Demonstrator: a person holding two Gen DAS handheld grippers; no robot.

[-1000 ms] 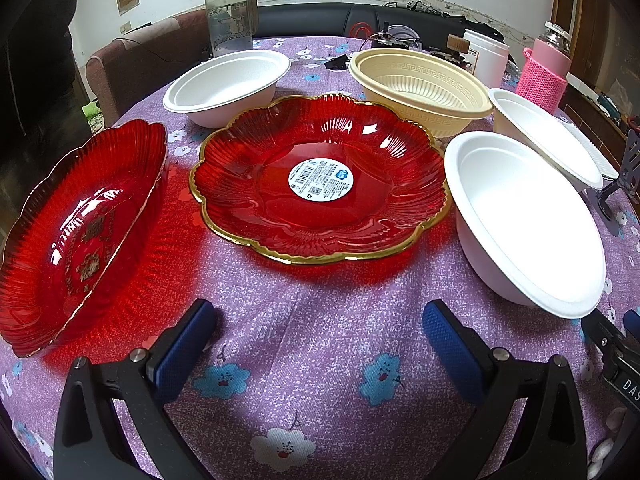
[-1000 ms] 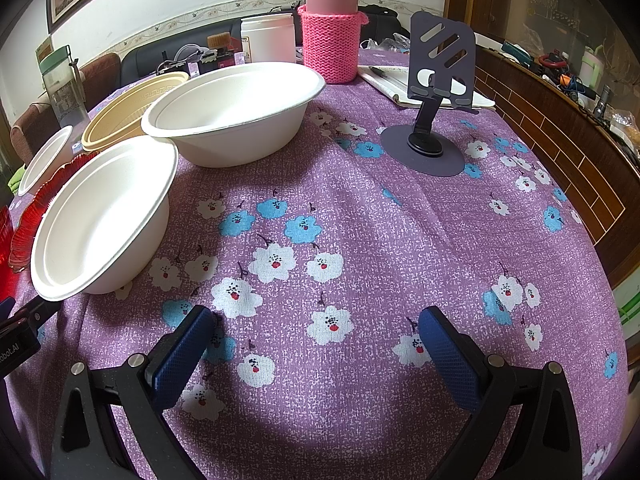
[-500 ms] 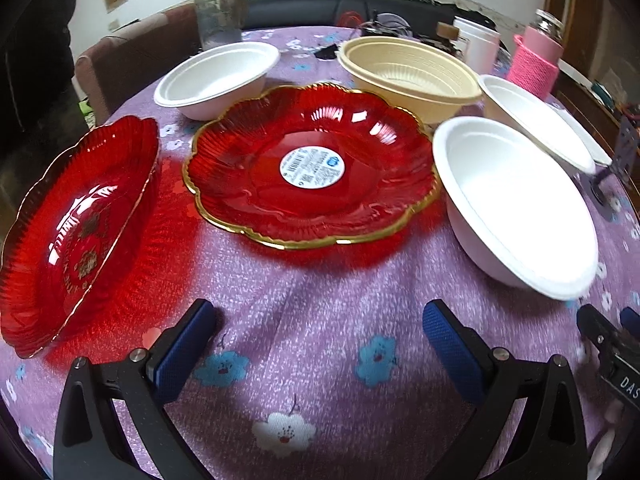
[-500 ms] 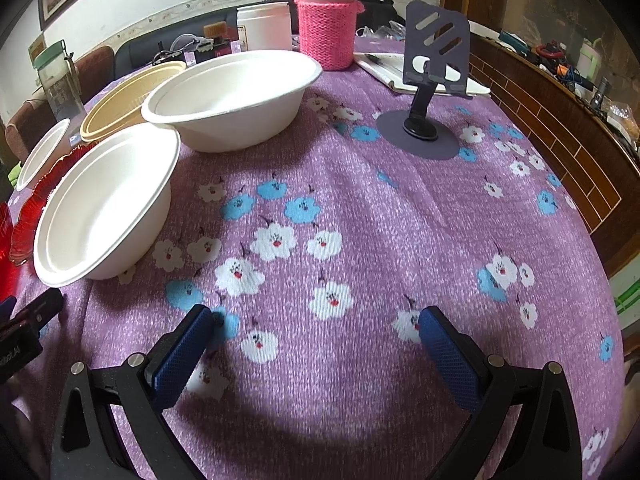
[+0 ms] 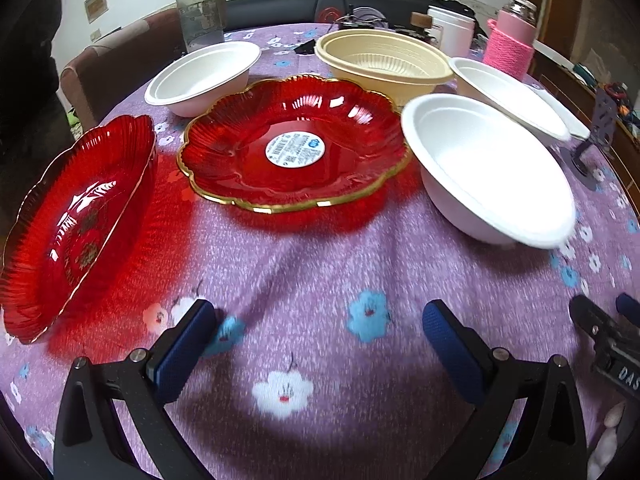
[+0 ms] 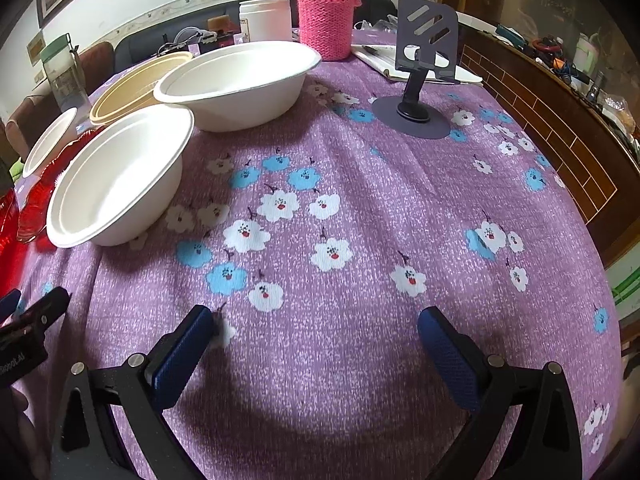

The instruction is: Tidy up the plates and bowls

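Plates and bowls lie spread ahead: round red glass plate (image 5: 294,148) before left gripper (image 5: 318,334), white paper bowl (image 6: 120,178) left of right gripper (image 6: 316,338). Both spread wide, empty, probably choosing.

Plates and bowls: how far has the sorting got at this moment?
Nothing looks stacked yet. The two red plates, three white bowls and the beige bowl all sit separately on the tablecloth. The left gripper and right gripper are open and empty. All the grouping remains.
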